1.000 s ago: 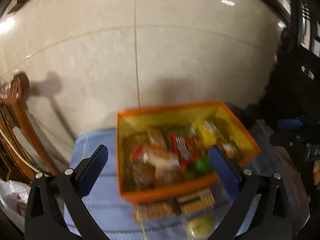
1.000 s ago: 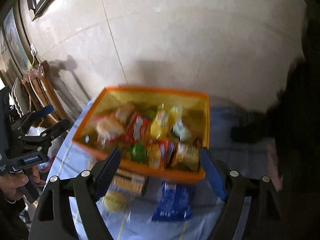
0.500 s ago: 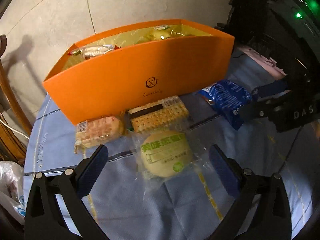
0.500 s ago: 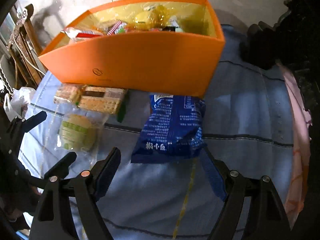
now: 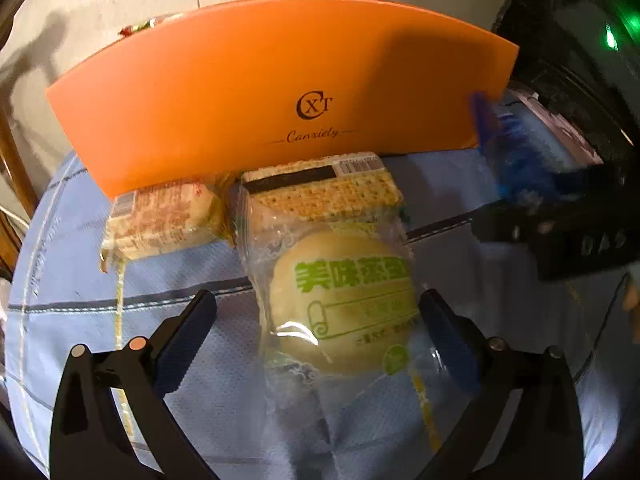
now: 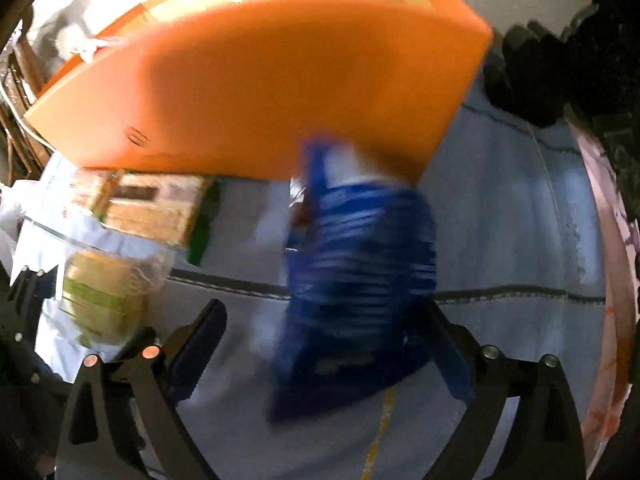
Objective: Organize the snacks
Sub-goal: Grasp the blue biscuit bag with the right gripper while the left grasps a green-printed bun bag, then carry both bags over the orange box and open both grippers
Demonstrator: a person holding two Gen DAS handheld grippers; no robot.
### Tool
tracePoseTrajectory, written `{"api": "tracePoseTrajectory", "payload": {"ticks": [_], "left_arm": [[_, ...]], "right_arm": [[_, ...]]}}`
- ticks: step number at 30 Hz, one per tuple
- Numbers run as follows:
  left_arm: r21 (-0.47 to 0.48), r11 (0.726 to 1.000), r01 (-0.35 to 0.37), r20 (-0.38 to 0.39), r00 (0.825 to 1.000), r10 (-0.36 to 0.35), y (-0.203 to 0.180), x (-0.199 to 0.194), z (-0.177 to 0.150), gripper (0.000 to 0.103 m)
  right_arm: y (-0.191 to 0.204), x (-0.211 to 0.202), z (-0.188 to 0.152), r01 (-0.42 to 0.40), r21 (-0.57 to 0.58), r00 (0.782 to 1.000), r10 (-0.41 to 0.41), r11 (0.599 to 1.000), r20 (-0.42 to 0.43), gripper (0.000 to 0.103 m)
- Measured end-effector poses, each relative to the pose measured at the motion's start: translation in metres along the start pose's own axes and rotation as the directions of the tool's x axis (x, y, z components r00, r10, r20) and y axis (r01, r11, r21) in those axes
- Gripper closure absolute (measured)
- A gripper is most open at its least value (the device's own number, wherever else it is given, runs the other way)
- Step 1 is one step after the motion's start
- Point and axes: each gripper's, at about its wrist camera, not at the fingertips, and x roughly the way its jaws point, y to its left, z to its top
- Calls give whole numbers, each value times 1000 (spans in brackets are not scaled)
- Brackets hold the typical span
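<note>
An orange box [image 5: 280,92] of snacks stands on a light blue tablecloth [image 5: 80,320]; it also shows in the right wrist view [image 6: 260,88]. My left gripper [image 5: 316,336] is open, its jaws either side of a round bun in clear wrap with green print [image 5: 344,300]. Behind the bun lie a cracker pack [image 5: 324,192] and a wrapped cake [image 5: 160,216] against the box. My right gripper [image 6: 324,348] is open around a blurred blue snack bag [image 6: 356,280]. The bun [image 6: 104,296] shows at the left of the right wrist view.
A dark bulky object [image 5: 580,60] with a green light stands to the right of the box. Wooden chair parts [image 6: 16,92] and a tiled wall are behind. A pink cloth [image 6: 612,280] lies at the table's right edge.
Both grippers have dropped from above the box and moved forward, low over the table. The left now straddles the bun and the right straddles the blue bag. Both stay open.
</note>
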Motion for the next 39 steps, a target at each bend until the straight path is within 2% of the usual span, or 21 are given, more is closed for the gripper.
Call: {"api": "tracePoseTrajectory", "payload": {"ticks": [1, 2, 3, 5, 8, 10, 14, 18, 22, 26, 30, 35, 39], "left_arm": [[-4, 1000, 12, -1, 1000, -12, 0, 0, 0, 10], [3, 999, 38, 11, 999, -38, -1, -2, 1, 19], [26, 999, 45, 30, 999, -46, -4, -6, 1, 41], [45, 998, 38, 51, 998, -40, -9, -12, 0, 46], [5, 998, 56, 45, 997, -57, -2, -12, 3, 47], [-1, 997, 75, 67, 995, -75, 0, -22, 3, 47], [-9, 995, 95, 113, 989, -93, 9, -46, -1, 47], [-60, 993, 105, 153, 984, -95, 30, -69, 0, 47], [-73, 992, 103, 176, 980, -89, 42, -88, 2, 47], [-89, 988, 127, 219, 970, -105, 49, -113, 11, 47], [-70, 989, 130, 271, 957, -106, 52, -136, 48, 47], [-58, 994, 89, 314, 947, -66, 62, -153, 115, 47], [-35, 998, 44, 376, 926, -27, 68, -173, 162, 47]], "right_arm": [[1, 0, -1, 11, -14, 1000, -10, 1000, 7, 17], [3, -3, -2, 31, -33, 999, -31, 999, 22, 46], [3, -7, -1, 22, -38, 999, -20, 999, 40, 47], [-3, -13, -3, -24, -10, 998, 25, 1000, 51, 59], [-11, -21, -11, -50, 7, 997, 50, 999, 66, 69], [-13, -30, -15, -86, 21, 993, 84, 996, 82, 75], [-7, -59, -31, -144, 3, 980, 142, 990, 138, 75], [-5, -85, -40, -190, 15, 964, 184, 982, 193, 75], [-8, -96, -38, -216, 12, 954, 209, 976, 214, 75], [0, -123, -35, -260, 5, 932, 249, 966, 265, 75], [9, -163, -8, -263, -44, 910, 263, 964, 321, 75], [12, -206, 41, -234, -80, 887, 247, 969, 390, 75], [11, -238, 73, -208, -95, 871, 228, 974, 434, 75]]}}
